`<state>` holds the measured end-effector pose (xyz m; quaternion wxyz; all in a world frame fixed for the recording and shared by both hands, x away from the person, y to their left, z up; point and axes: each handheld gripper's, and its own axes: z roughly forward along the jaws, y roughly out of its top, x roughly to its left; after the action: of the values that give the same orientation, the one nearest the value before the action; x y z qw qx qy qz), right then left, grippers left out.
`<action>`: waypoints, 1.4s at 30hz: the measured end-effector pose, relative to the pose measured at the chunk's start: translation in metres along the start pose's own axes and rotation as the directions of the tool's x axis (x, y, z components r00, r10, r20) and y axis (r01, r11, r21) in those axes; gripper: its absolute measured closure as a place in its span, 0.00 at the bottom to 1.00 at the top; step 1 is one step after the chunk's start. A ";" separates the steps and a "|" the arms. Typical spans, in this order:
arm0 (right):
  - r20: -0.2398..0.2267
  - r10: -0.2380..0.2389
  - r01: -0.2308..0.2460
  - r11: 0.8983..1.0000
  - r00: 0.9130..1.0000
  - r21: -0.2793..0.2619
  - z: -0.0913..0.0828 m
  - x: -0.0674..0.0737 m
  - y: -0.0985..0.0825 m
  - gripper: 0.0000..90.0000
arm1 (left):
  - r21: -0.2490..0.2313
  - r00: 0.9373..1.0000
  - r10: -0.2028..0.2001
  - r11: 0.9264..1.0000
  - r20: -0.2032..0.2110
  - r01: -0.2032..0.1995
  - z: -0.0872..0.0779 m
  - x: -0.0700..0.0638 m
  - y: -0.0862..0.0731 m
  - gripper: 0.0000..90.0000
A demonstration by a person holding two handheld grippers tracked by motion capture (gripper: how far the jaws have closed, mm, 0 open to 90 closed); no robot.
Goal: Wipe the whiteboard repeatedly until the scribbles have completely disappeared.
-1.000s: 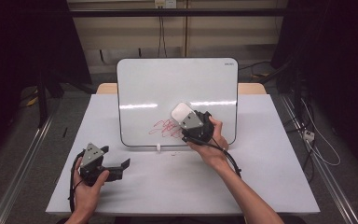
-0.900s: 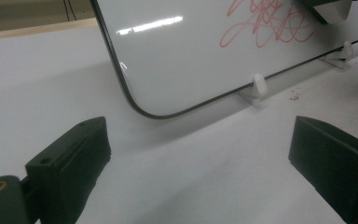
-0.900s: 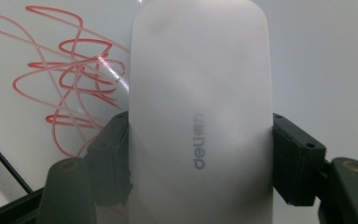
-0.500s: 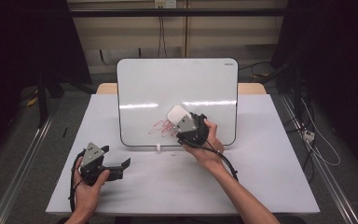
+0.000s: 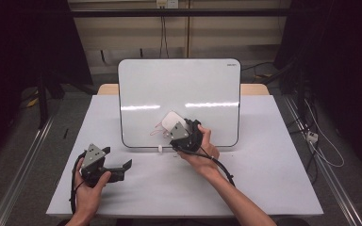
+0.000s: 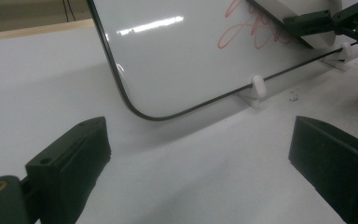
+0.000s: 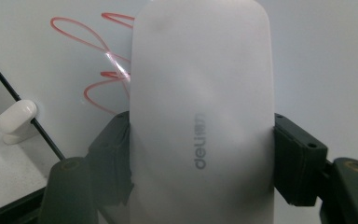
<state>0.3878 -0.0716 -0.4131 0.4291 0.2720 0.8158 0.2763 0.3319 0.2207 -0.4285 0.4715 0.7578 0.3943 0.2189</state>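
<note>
A whiteboard point(image 5: 179, 94) stands tilted on white feet at the back of the table, with red scribbles point(image 5: 158, 133) low on its face. My right gripper point(image 5: 175, 126) is shut on a white eraser point(image 7: 200, 107), which lies flat against the board over the red marks point(image 7: 98, 88). In the left gripper view the eraser point(image 6: 303, 9) and the scribbles point(image 6: 242, 32) show at the top right. My left gripper point(image 5: 125, 165) rests on the table left of the board, jaws wide open with nothing between them point(image 6: 200, 158).
The white table point(image 5: 273, 155) ends just past the board, beside dark curtains. A white foot point(image 6: 256, 88) clips the board's lower edge. A cable trails from the right gripper along the forearm point(image 5: 219, 167).
My right gripper has slid the eraser left and down across the board, over the red scribbles; less red shows now. The left gripper has stayed put.
</note>
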 end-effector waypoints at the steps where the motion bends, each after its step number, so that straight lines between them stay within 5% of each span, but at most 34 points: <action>1: -0.003 0.006 -0.006 1.000 1.000 -0.004 0.001 0.002 0.001 0.35 | -0.001 1.000 0.000 1.000 0.000 0.000 0.000 -0.001 0.000 0.06; 15: -0.053 -0.073 0.072 0.997 0.996 -0.012 0.007 0.044 0.010 0.35 | -0.006 1.000 0.003 1.000 0.001 -0.003 0.000 -0.001 0.000 0.06; 36: -0.046 -0.063 0.063 0.998 0.997 -0.003 0.003 0.029 0.006 0.35 | -0.013 1.000 -0.012 1.000 -0.004 0.012 -0.004 0.001 -0.001 0.06; 42: 0.004 0.006 -0.006 1.000 1.000 0.004 -0.002 -0.004 -0.003 0.35 | -0.011 1.000 -0.012 1.000 -0.006 0.012 -0.003 0.001 -0.001 0.06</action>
<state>0.3877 -0.0771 -0.4124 0.4295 0.2759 0.8146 0.2754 0.3299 0.2236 -0.4281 0.4760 0.7521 0.3991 0.2204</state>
